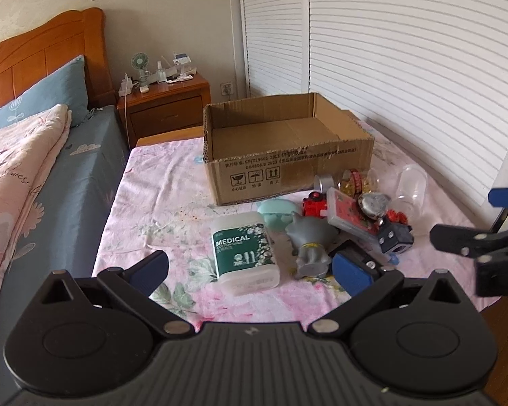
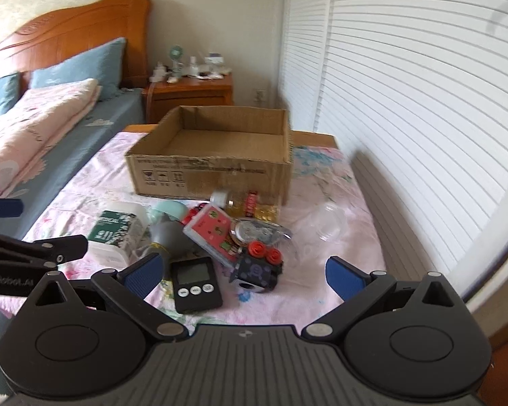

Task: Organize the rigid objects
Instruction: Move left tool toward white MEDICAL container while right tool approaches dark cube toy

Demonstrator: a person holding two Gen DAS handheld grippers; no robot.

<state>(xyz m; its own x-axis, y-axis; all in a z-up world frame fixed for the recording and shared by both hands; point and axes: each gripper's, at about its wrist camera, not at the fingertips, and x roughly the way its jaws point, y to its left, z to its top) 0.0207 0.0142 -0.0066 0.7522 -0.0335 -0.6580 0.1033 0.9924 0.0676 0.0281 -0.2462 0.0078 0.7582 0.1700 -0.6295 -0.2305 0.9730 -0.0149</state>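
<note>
The left claw (image 1: 250, 272) is spread wide and grasps nothing; it hovers low over the near edge of the floral-sheeted desk (image 1: 159, 203), with the white box of medical cotton swabs (image 1: 244, 253) lying between its blue pads and a grey figurine (image 1: 310, 247) just to that box's right. The right claw (image 2: 244, 275) is likewise released and empty, poised above a black digital timer (image 2: 195, 284) and a dark cube-shaped toy with red knobs (image 2: 259, 265).

Beyond the claws, the rigid objects sit in one loose heap near the front of the cardboard box (image 1: 281, 155): a mint-green case (image 1: 276, 215) behind the swab box, a red toy (image 1: 316, 203), a red-and-pink flat case (image 2: 213, 230) leaning across the pile, a round metal piece under clear plastic (image 2: 254, 230), a small bottle of yellow capsules (image 2: 250, 204) touching the box's front wall, and a clear plastic cup (image 2: 328, 225) lying apart to the right.

The cardboard box stands open at the far side of the desk, and what shows of its floor in both views is bare. Judging from that, the sorting has hardly begun: nothing appears to be packed, every item remains outside, and neither claw has picked anything up. Left to do is essentially the whole job, likely one object at a time into the box, the swab box and timer being nearest to hand.
</note>
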